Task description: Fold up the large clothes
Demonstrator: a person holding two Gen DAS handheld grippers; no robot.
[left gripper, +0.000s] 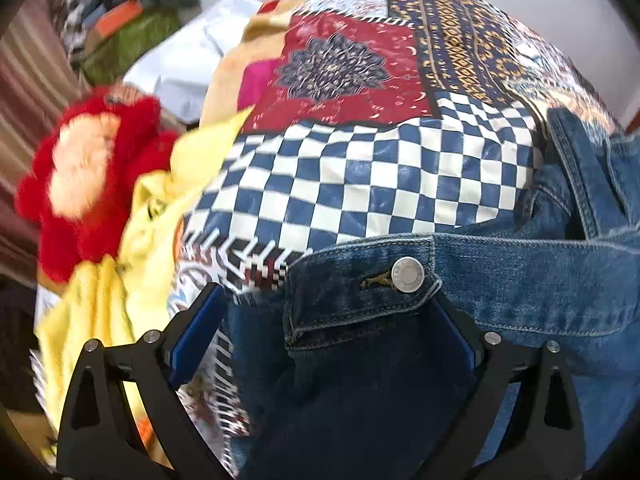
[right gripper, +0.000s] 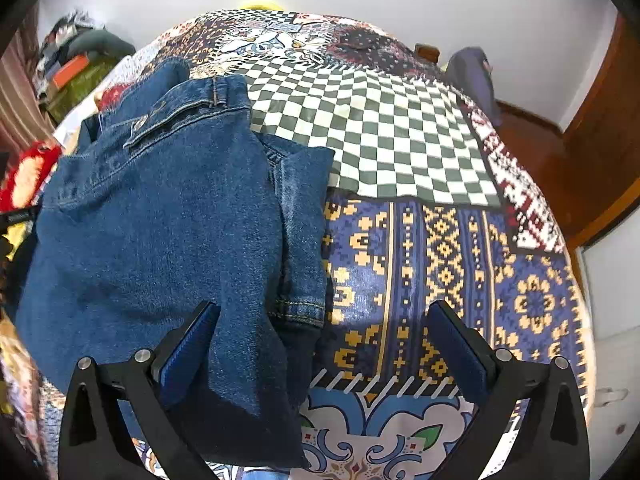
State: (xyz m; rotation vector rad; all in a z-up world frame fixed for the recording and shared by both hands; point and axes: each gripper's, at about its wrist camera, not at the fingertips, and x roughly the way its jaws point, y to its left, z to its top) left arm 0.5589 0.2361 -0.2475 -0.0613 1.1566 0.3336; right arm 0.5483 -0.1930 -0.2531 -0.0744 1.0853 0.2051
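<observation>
A blue denim garment [right gripper: 160,220] lies folded on a patchwork-print bed cover [right gripper: 420,240]. In the right wrist view it fills the left half, with a stitched cuff [right gripper: 298,312] at its right edge. My right gripper [right gripper: 326,344] stands open above that edge; denim lies beside its left finger [right gripper: 188,352] and the right finger [right gripper: 460,348] hangs over bare cover. In the left wrist view my left gripper [left gripper: 326,332] is open over the denim garment [left gripper: 520,280], above a buttoned band with a metal button [left gripper: 408,275]. Neither gripper's pads press on the cloth.
To the left of the bed cover [left gripper: 360,184] lie a red fluffy flower cushion [left gripper: 88,176], yellow cloth [left gripper: 160,208], a white garment [left gripper: 188,64] and a green pile [left gripper: 132,40]. On the right are a wooden floor [right gripper: 560,152] and a brown door [right gripper: 612,128].
</observation>
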